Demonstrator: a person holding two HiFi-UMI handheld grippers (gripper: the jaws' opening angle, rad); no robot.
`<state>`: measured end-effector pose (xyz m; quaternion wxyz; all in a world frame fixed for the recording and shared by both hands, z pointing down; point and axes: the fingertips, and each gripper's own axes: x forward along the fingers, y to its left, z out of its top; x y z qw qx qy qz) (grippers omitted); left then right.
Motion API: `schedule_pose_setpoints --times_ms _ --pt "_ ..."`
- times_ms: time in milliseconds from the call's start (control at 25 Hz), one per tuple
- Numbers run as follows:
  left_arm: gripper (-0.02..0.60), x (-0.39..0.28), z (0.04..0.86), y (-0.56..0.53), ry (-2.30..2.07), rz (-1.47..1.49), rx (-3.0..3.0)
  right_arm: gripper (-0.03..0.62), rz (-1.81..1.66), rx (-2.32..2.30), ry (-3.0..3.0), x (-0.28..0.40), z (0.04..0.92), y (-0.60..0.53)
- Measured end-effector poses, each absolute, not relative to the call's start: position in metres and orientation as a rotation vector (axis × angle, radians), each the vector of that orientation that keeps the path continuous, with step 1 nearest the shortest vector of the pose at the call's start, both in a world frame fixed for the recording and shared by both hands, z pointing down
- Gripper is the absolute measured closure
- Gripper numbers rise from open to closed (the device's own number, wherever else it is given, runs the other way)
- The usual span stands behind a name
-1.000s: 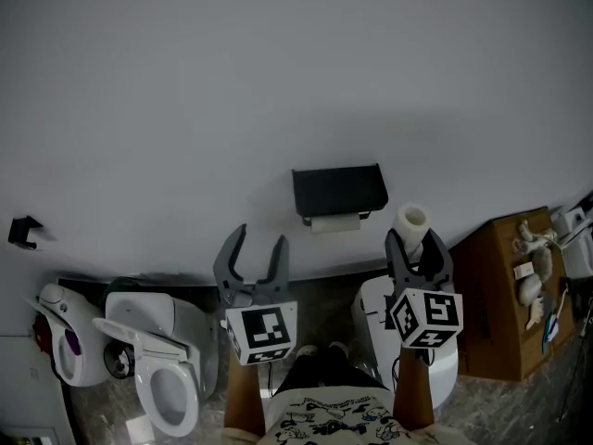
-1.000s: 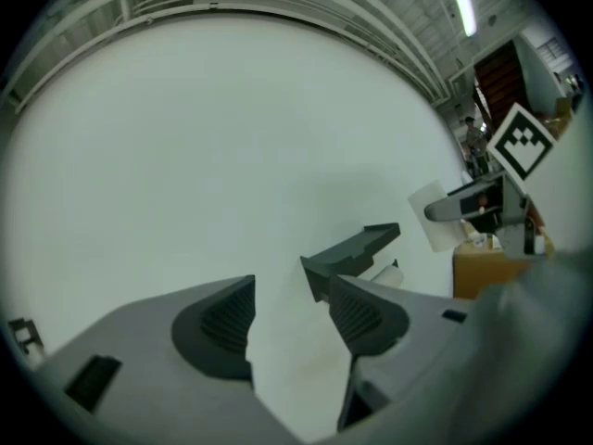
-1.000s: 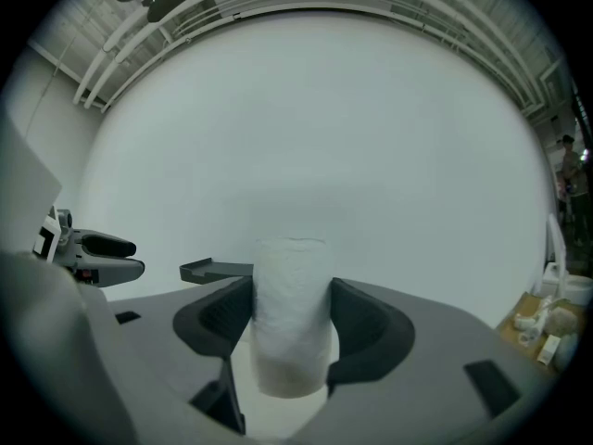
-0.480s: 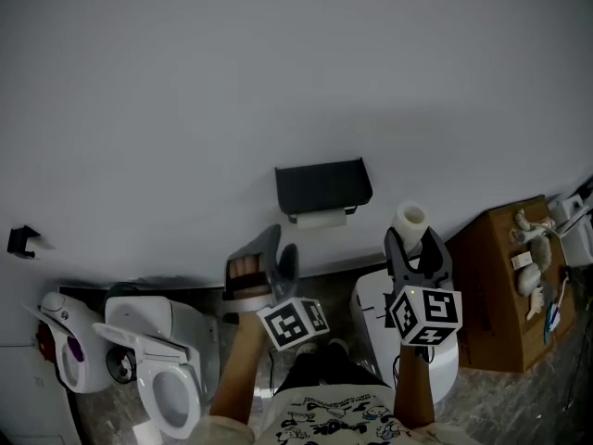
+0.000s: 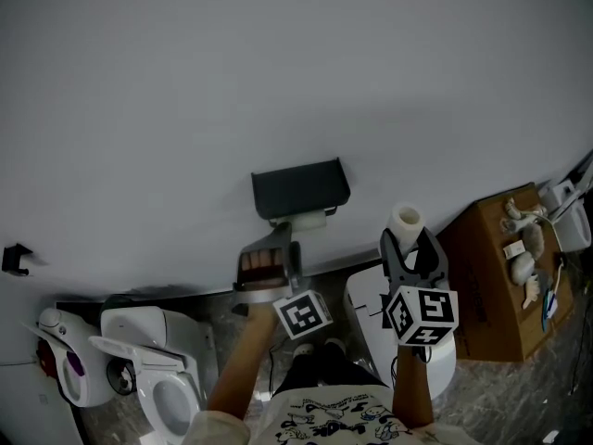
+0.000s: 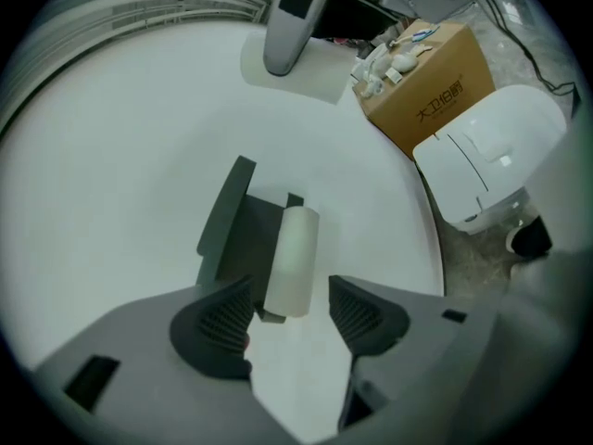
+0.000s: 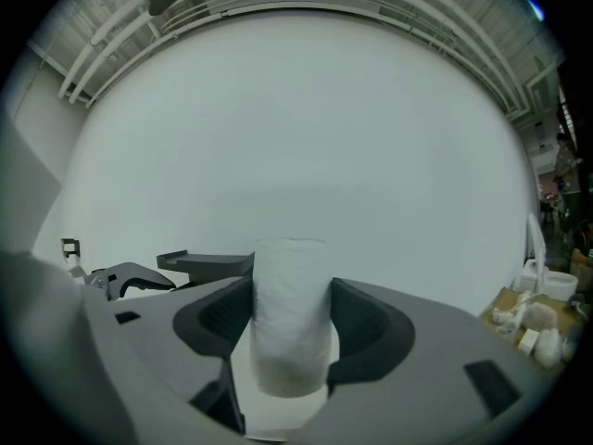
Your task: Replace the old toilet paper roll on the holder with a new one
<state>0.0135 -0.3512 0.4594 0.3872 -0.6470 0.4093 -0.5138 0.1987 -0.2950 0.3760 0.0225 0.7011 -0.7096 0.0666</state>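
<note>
A black holder [image 5: 299, 188] is fixed to the white wall with the thin old roll [image 5: 311, 221] hanging under it. My left gripper [image 5: 276, 248], turned on its side, stands open just below and in front of that roll. In the left gripper view the old roll [image 6: 292, 260] lies lengthwise ahead of the open left gripper [image 6: 290, 292], beside the holder [image 6: 236, 235], and the pads do not touch it. My right gripper [image 5: 408, 248] is shut on the new white roll [image 5: 408, 221], held upright to the holder's right. The new roll [image 7: 289, 313] fills the gap of the right gripper [image 7: 289, 297].
A white toilet [image 5: 153, 378] with its lid up stands at the lower left. A white bin [image 5: 366, 309] sits under my right gripper. A cardboard box [image 5: 496, 276] with small items on top stands at the right. A small black hook [image 5: 14, 258] is on the wall far left.
My left gripper has rolled onto its side and moved right and up to the holder, close under the old roll. The right gripper keeps the new roll and has barely shifted.
</note>
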Motion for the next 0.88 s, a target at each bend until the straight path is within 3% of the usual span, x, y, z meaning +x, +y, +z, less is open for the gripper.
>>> schedule_pose_setpoints --times_ms 680,880 --pt "0.342 0.041 0.464 -0.379 0.981 -1.365 -1.475 0.319 0.234 2.244 -2.129 0.235 0.382 -0.289" --pt "0.375 0.039 0.463 -0.380 0.989 -1.375 -1.434 0.319 0.236 2.256 -2.121 0.239 0.382 -0.288"
